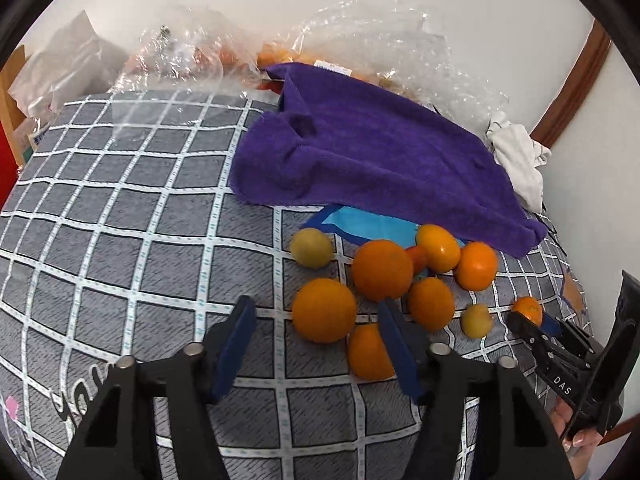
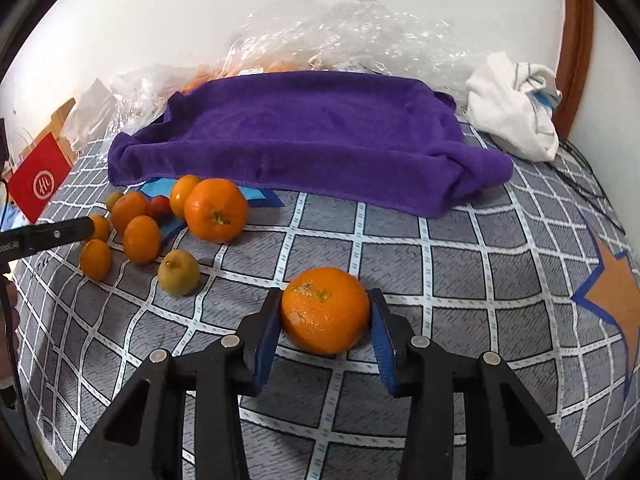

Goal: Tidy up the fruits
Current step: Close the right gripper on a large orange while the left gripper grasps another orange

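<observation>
Several oranges lie in a cluster (image 1: 382, 270) on a grey checked cloth, with two yellow-green fruits (image 1: 311, 247) among them; the cluster also shows in the right wrist view (image 2: 140, 238). My left gripper (image 1: 316, 318) is open, its fingers on either side of the nearest oranges (image 1: 324, 310). My right gripper (image 2: 325, 312) is shut on an orange (image 2: 325, 310) and holds it just above the cloth. It appears at the right edge of the left wrist view (image 1: 532, 316).
A purple towel (image 2: 304, 136) lies over something behind the fruit, with blue paper (image 1: 368, 228) beneath. Clear plastic bags (image 2: 340, 28) with more fruit sit by the wall. A white cloth (image 2: 516, 108) lies at the back right. A red box (image 2: 38, 178) stands at the left.
</observation>
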`<move>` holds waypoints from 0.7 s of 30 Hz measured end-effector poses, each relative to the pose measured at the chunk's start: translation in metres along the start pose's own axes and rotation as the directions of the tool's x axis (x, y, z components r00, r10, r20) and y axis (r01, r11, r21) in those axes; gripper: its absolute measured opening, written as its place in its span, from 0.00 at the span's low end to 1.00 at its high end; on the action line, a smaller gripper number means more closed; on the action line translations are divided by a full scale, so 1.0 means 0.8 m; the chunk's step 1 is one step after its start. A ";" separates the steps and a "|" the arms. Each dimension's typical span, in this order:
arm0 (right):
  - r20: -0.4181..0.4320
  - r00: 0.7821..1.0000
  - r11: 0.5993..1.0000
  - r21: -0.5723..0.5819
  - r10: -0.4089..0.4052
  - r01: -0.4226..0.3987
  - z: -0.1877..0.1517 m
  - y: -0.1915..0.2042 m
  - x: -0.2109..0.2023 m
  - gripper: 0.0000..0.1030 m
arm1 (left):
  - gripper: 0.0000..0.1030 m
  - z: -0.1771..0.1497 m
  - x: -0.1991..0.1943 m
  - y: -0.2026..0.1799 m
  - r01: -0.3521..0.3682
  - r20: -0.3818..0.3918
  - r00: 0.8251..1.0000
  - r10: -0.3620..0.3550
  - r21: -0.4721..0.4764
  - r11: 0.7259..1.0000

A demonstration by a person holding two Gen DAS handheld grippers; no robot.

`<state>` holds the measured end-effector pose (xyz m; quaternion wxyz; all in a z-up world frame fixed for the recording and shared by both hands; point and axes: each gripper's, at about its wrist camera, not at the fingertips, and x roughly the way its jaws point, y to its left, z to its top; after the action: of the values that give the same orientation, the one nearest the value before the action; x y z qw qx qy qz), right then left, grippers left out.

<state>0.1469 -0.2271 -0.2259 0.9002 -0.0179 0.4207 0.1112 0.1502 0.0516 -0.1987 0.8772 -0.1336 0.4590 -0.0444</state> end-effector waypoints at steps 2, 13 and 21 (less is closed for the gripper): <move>0.002 1.000 1.000 0.002 -0.005 0.005 -0.001 0.000 0.001 0.41 | 0.44 0.001 0.004 0.001 0.008 -0.008 1.000 -0.008 -0.020 1.000; 0.021 1.000 1.000 0.011 0.013 -0.014 -0.003 -0.003 -0.005 0.41 | 0.32 -0.001 0.001 0.007 0.005 0.003 1.000 -0.005 -0.042 0.999; 0.012 1.000 0.999 0.034 0.014 -0.015 -0.007 -0.013 -0.006 0.41 | 0.32 -0.005 0.000 0.014 -0.023 0.003 1.000 0.023 -0.036 0.999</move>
<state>0.1422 -0.2390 -0.2264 0.9020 0.0010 0.4173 0.1107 0.1460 0.0619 -0.2038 0.8759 -0.1441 0.4598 -0.0260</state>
